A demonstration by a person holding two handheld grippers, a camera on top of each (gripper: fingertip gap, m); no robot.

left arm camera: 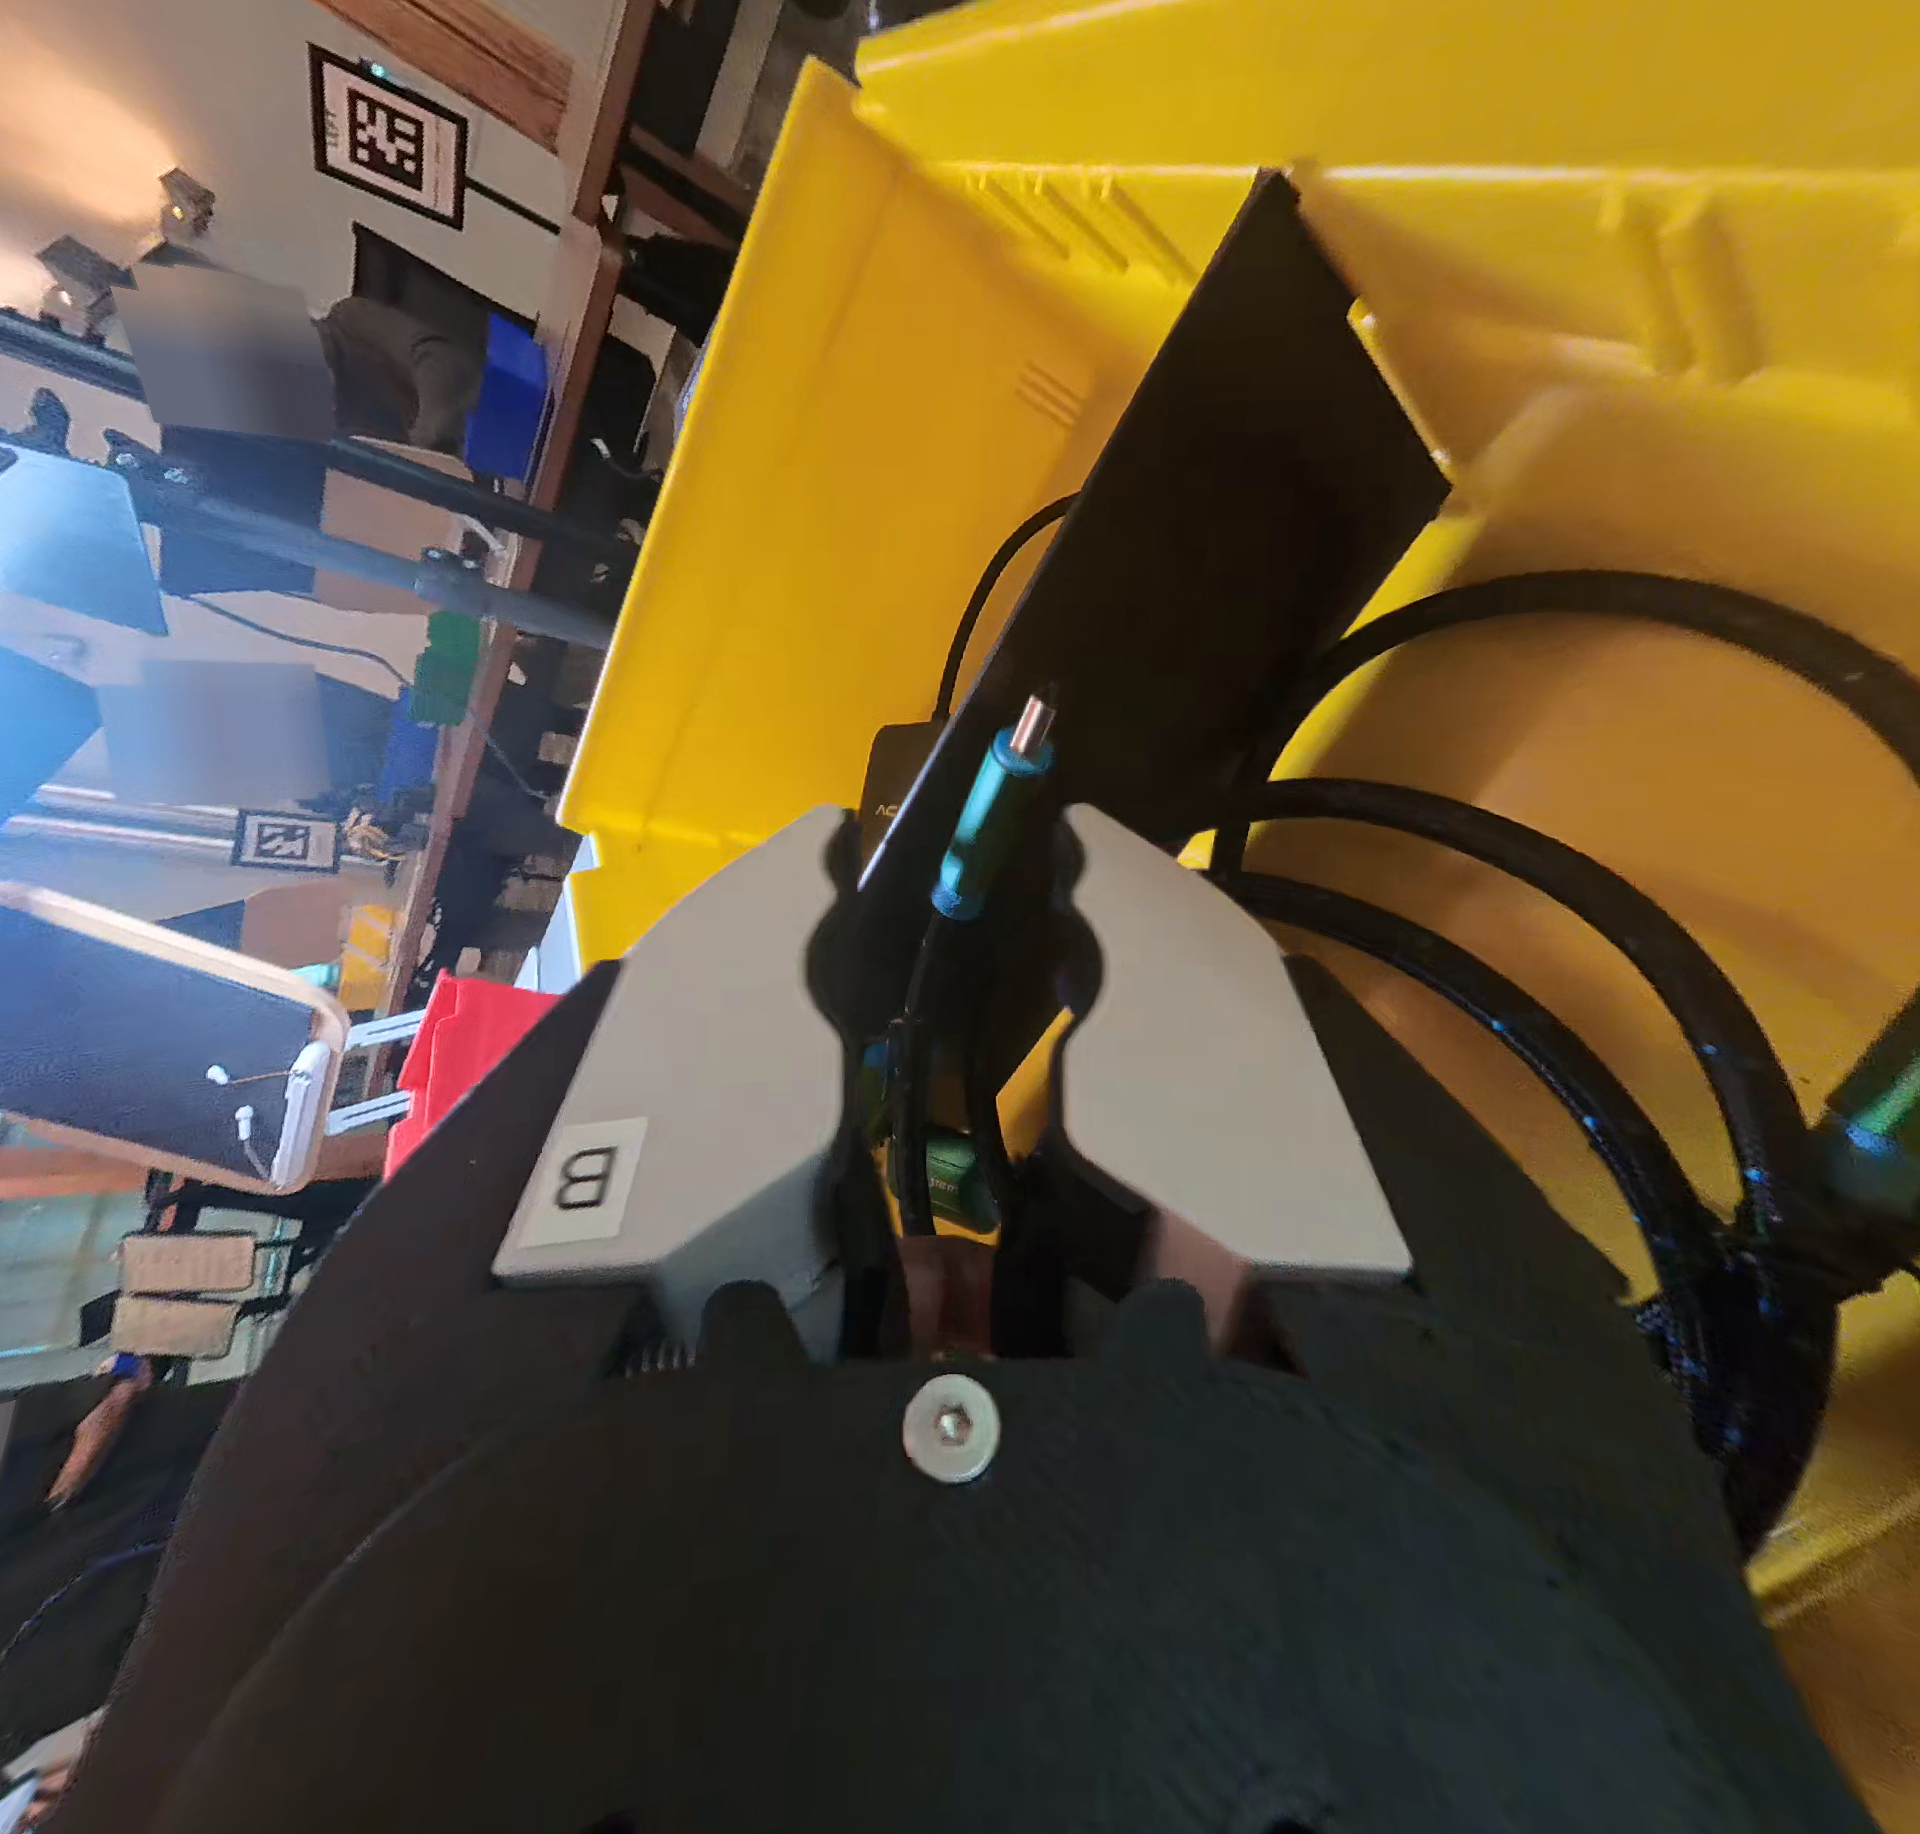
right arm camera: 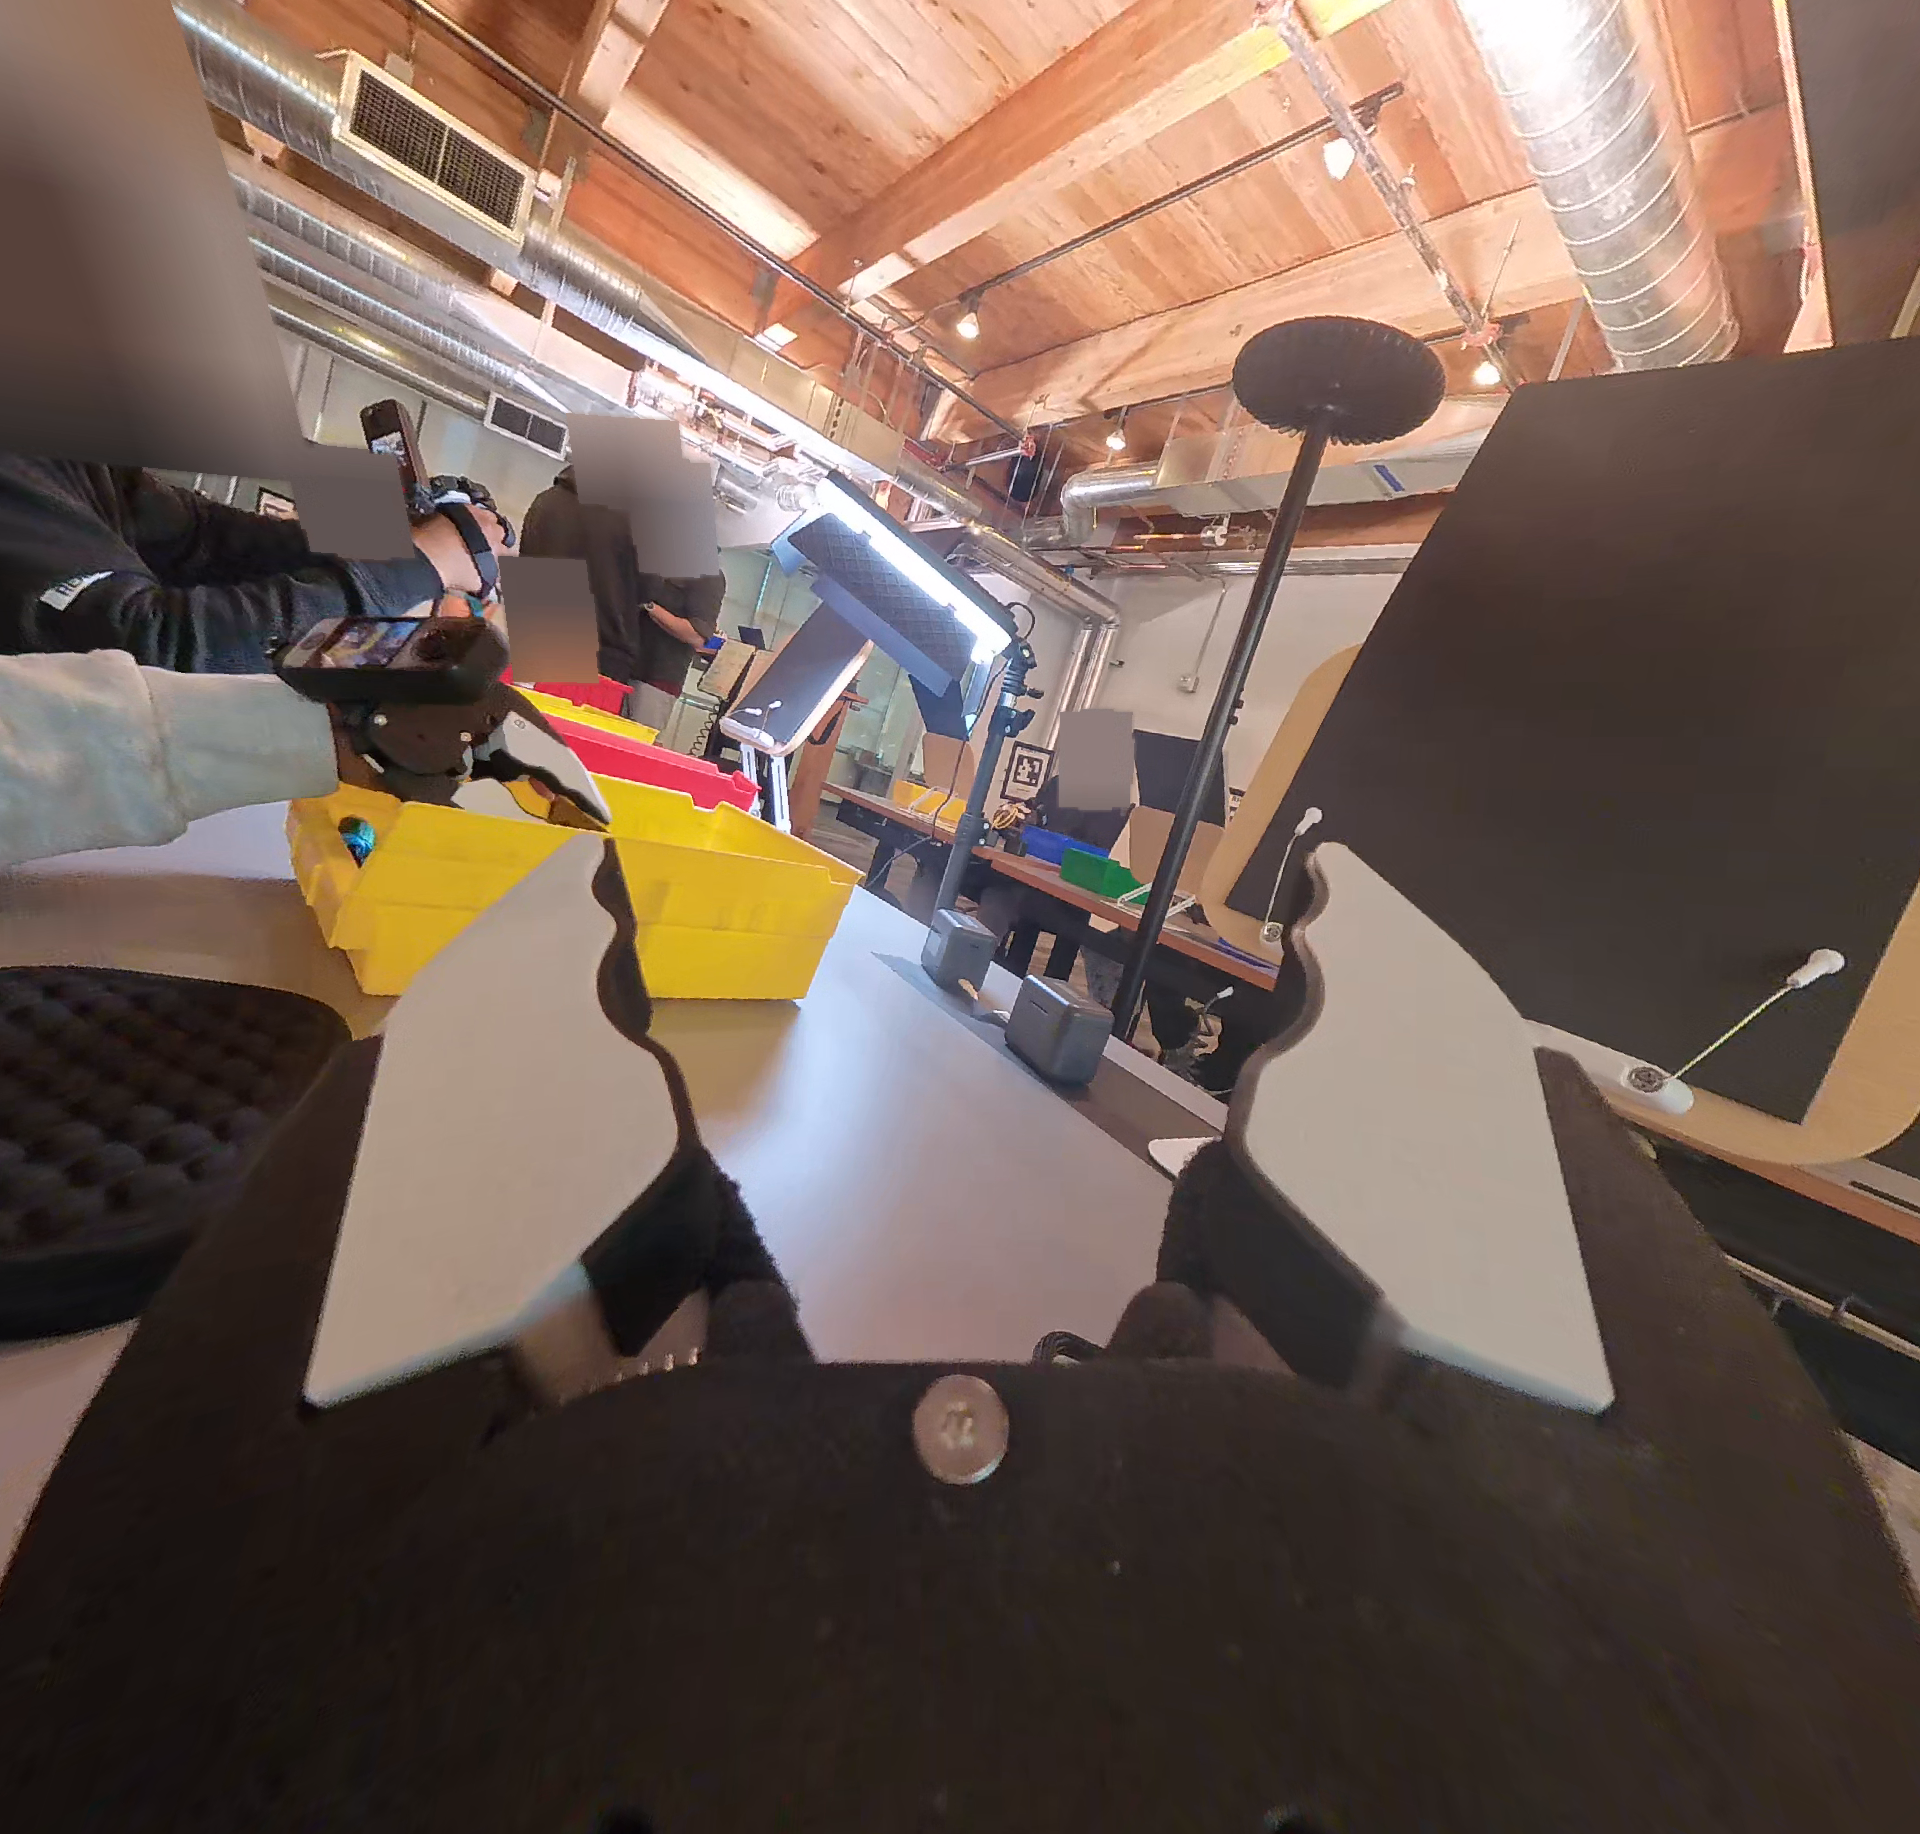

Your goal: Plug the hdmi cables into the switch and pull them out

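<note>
The black flat switch (left arm camera: 1226,496) stands tilted inside the yellow bin (left arm camera: 831,434). Its near end sits between the fingers of my left gripper (left arm camera: 961,828), whose jaws are drawn close on it. A teal plug (left arm camera: 992,808) with a bare metal tip lies against the switch in the same gap, its thin cable running down between the fingers. Thick black braided HDMI cables (left arm camera: 1558,901) loop in the bin to the right, one ending in a green connector (left arm camera: 1881,1098). My right gripper (right arm camera: 961,854) is wide open and empty above the grey table (right arm camera: 914,1161). The right wrist view shows the left gripper (right arm camera: 540,797) over the bin (right arm camera: 727,911).
A black foam pad (right arm camera: 125,1109) lies at the table's left. Two grey blocks (right arm camera: 1060,1031) and a black pole stand (right arm camera: 1226,745) sit along the table's far edge. A black board (right arm camera: 1610,745) stands on the right. A red bin (right arm camera: 665,756) and several people are behind.
</note>
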